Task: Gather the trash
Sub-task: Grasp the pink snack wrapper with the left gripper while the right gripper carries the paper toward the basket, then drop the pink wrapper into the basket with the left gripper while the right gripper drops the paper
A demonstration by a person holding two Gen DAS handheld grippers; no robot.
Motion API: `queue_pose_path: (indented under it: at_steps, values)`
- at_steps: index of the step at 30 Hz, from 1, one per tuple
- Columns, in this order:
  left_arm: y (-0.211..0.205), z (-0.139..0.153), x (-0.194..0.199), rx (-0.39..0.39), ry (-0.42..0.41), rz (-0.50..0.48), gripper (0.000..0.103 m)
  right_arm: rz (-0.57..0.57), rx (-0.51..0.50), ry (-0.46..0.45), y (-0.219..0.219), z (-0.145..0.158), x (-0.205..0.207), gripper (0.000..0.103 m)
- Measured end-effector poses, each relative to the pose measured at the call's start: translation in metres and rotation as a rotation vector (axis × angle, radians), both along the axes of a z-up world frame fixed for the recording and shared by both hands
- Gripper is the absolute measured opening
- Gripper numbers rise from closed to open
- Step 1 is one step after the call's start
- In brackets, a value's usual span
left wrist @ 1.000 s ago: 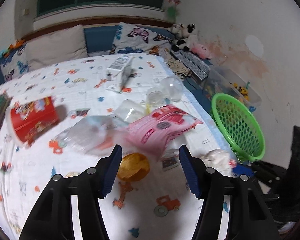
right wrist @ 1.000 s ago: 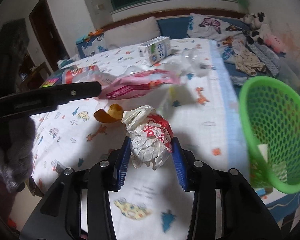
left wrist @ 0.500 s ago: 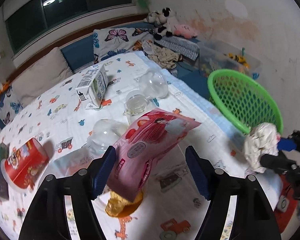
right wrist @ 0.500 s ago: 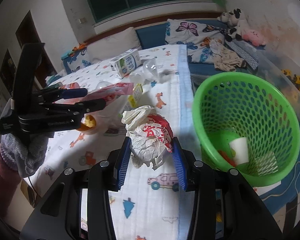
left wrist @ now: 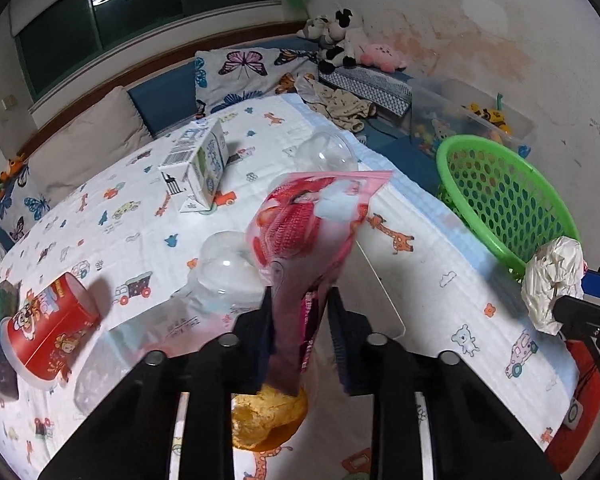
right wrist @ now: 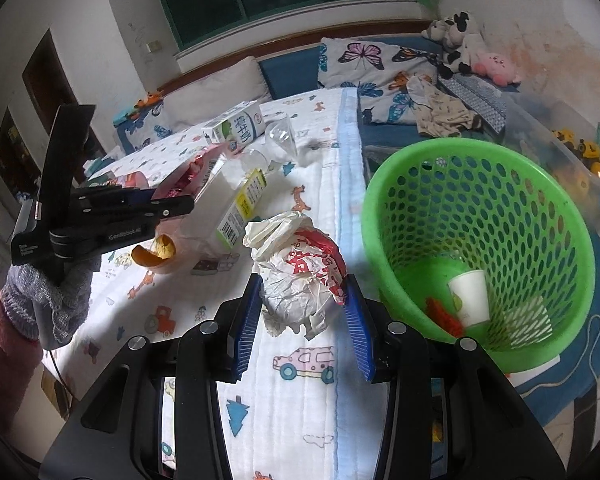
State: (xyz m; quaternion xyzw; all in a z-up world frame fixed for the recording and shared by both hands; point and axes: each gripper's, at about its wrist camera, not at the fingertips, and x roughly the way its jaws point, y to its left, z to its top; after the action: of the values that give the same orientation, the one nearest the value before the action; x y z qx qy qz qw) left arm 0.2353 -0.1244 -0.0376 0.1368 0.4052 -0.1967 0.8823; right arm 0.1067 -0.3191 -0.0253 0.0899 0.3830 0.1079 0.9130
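My left gripper is shut on a pink snack bag and holds it above the bed. It also shows in the right wrist view. My right gripper is shut on a crumpled white and red paper wrapper, held over the bed's edge just left of the green basket. The wrapper and basket also show at the right of the left wrist view. The basket holds a paper cup and red scraps.
On the bed lie a milk carton, a red snack tub, clear plastic lids, an orange peel and a white box. Pillows, plush toys and a toy bin stand behind.
My left gripper has closed on the pink bag and lifted it. My right gripper has carried the wrapper to the right, closer to the basket.
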Motion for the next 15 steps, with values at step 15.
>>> queue_pose_path:
  at_steps: [15]
  values:
    - [-0.017, 0.054, -0.028, -0.141, -0.032, -0.072, 0.013, -0.177, -0.060, -0.031, -0.069, 0.013, 0.001, 0.042]
